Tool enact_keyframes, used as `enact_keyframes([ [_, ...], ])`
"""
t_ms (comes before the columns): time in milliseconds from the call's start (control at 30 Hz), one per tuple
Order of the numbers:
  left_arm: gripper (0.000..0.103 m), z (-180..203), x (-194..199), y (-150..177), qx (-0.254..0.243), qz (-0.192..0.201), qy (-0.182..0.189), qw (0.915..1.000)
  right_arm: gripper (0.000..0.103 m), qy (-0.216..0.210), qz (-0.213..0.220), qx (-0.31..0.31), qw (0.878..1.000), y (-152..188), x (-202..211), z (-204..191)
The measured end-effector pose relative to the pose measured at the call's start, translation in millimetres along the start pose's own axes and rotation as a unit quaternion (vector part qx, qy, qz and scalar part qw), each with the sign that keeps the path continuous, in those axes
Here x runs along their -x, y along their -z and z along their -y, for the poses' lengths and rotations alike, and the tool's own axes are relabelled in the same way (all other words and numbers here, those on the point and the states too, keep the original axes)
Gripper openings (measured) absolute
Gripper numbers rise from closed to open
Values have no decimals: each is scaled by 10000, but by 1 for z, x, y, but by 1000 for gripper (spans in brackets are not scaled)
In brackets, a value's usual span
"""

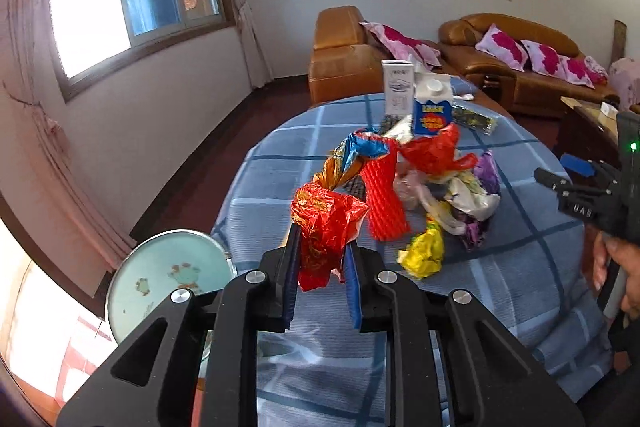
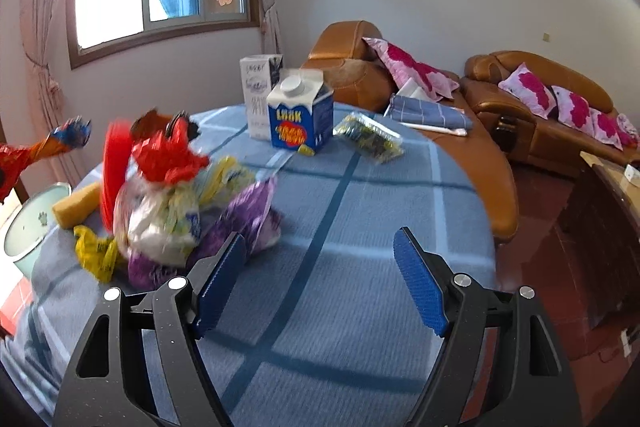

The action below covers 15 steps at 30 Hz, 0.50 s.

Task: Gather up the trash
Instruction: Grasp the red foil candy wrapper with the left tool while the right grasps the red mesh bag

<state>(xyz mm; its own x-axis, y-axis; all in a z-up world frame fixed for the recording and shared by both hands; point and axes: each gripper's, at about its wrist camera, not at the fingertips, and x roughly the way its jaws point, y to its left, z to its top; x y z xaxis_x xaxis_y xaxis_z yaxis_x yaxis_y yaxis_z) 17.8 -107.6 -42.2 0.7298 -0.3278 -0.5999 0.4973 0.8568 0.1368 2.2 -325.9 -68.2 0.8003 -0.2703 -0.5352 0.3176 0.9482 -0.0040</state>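
Held item: a crumpled red foil wrapper (image 1: 326,227), pinched between the blue pads of the left gripper (image 1: 322,269), lower centre of the left wrist view. The wrapper runs on up and right into an orange-and-blue twisted tail (image 1: 352,155) that hangs in the air over the table (image 1: 520,267). In the right wrist view the same strand shows at the far left edge, blurred.

Rest of the trash: a heap (image 2: 180,211) left of centre in the right wrist view, with a red mesh sleeve (image 1: 384,199), red plastic (image 1: 434,151), white and purple bags, and a yellow wrapper (image 1: 424,251). Behind it, upper centre, stand a blue milk carton (image 2: 300,119) and a white box (image 2: 258,95); a small clear packet (image 2: 368,135) lies just right of them.

Right gripper (image 2: 320,275): jaws spread wide, nothing between them, held above bare checked cloth just right of the heap.

Pale green bin (image 1: 168,279), lower left of the left wrist view, beside the table edge. Likely drop target.

Risks, judged:
- The grip sits on the lower end of a long strand; the trailing tail may snag the mesh sleeve and drag other pieces off the table.
- Foil is slick and springy, so it could slip from the pads during the swing to the bin.
- The bin mouth sits low and off to the side; an early release would put the wrapper on the floor.
- The tall cartons could tip if the right gripper sweeps into them.
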Motion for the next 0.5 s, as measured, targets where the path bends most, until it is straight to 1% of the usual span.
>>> enact_keyframes([
  [133,20,-5,4,5,-3,-45,73,10000,76,-73,13,56,10000,-8,-2,-7],
  [267,20,-10,5,9,-28,-36,26,10000,76,-198,-1,72,9998,-11,-6,-17],
  [400,20,-31,-5,11,169,-105,-263,9995,76,-341,112,34,9993,-27,-9,-32],
  [500,20,-51,-11,14,332,-155,-479,9982,75,-526,184,-64,9984,-43,-15,-47],
])
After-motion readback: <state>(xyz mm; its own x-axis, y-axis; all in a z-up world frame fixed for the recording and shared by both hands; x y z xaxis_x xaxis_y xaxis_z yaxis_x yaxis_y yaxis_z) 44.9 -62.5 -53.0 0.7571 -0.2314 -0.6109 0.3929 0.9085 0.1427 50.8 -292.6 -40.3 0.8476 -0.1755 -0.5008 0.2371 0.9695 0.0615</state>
